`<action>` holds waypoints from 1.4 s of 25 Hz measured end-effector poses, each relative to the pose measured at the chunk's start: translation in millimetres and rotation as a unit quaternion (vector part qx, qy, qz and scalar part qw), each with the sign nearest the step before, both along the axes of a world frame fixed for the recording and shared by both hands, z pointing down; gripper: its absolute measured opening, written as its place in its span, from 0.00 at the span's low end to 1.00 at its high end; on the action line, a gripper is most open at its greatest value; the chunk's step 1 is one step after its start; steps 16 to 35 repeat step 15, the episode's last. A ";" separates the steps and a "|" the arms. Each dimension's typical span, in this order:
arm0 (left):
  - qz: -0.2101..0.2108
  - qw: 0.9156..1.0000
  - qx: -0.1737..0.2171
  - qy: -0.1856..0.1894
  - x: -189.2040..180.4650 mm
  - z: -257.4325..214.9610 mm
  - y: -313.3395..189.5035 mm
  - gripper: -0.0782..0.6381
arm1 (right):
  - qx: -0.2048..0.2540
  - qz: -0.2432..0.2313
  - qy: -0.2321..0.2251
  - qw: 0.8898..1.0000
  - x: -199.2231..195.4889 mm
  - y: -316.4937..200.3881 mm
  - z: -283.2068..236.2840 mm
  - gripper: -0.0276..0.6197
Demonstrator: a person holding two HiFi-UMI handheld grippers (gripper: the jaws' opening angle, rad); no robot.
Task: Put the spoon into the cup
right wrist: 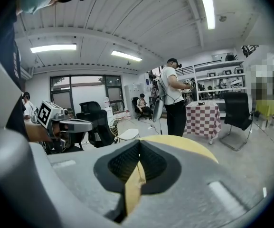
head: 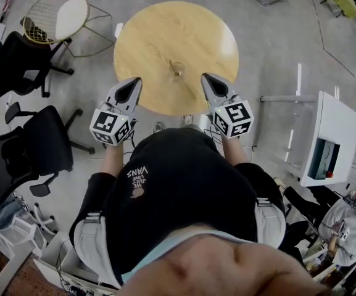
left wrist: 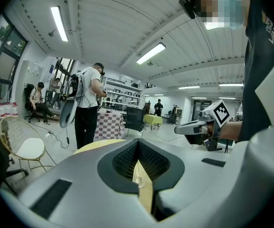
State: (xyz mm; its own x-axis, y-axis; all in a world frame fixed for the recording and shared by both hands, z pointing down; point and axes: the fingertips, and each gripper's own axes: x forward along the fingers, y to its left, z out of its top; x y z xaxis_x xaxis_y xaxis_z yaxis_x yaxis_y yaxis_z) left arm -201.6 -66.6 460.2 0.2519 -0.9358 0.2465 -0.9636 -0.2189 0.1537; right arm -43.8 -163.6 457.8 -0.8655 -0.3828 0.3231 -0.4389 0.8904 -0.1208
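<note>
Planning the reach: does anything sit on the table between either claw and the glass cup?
Nothing visible does. The round wooden table is bare between the glass cup and the shut left claw and right claw at its near edge.

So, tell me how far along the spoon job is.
Looks done: a thin handle, likely the spoon, seems to stand in the cup on the table, though too small to be sure. In hand: nothing; left gripper and right gripper are shut and empty, short of the cup. Left: nothing visible.
</note>
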 end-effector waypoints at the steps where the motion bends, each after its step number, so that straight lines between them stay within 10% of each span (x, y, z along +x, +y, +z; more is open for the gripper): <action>1: 0.000 1.000 0.000 0.000 -0.4 0.2 0.2 0.12 | -0.001 0.000 0.001 1.000 -0.7 -0.4 0.8 0.04; 35: -0.004 1.000 0.001 0.002 -7.9 1.8 -0.5 0.12 | 0.001 0.003 0.002 1.000 -8.0 -3.7 1.5 0.04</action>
